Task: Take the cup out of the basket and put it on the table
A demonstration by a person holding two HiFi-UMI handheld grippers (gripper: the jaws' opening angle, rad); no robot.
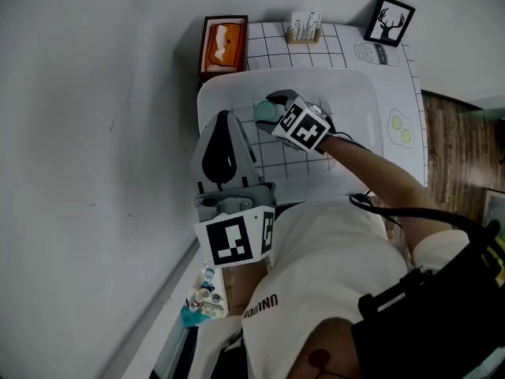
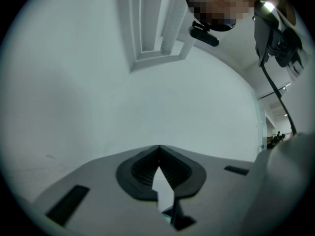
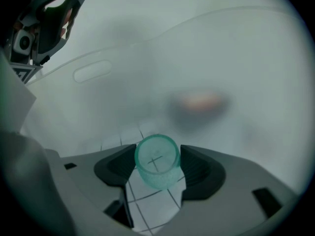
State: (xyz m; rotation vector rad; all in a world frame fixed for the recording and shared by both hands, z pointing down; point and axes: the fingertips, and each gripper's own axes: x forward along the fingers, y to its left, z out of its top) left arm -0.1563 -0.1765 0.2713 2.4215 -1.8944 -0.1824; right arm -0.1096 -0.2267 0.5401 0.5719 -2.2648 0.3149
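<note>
A translucent teal cup (image 1: 263,113) stands inside the white plastic basket (image 1: 364,85) on the gridded table mat (image 1: 339,42). My right gripper (image 1: 272,105) reaches into the basket and is shut on the cup. In the right gripper view the cup (image 3: 157,161) sits upright between the two dark pads (image 3: 117,165), with its open mouth facing the camera and the basket wall (image 3: 93,72) behind it. My left gripper (image 1: 226,118) is held up at the basket's left edge. In the left gripper view its jaws (image 2: 158,149) meet at the tip, holding nothing, and face a plain white wall.
An orange tissue box (image 1: 223,44), a small card stand (image 1: 305,26) and a black framed deer picture (image 1: 389,20) line the table's far edge. A white wall runs along the left. Wooden floor (image 1: 465,140) lies to the right. Small bottles (image 1: 201,298) sit at the lower left.
</note>
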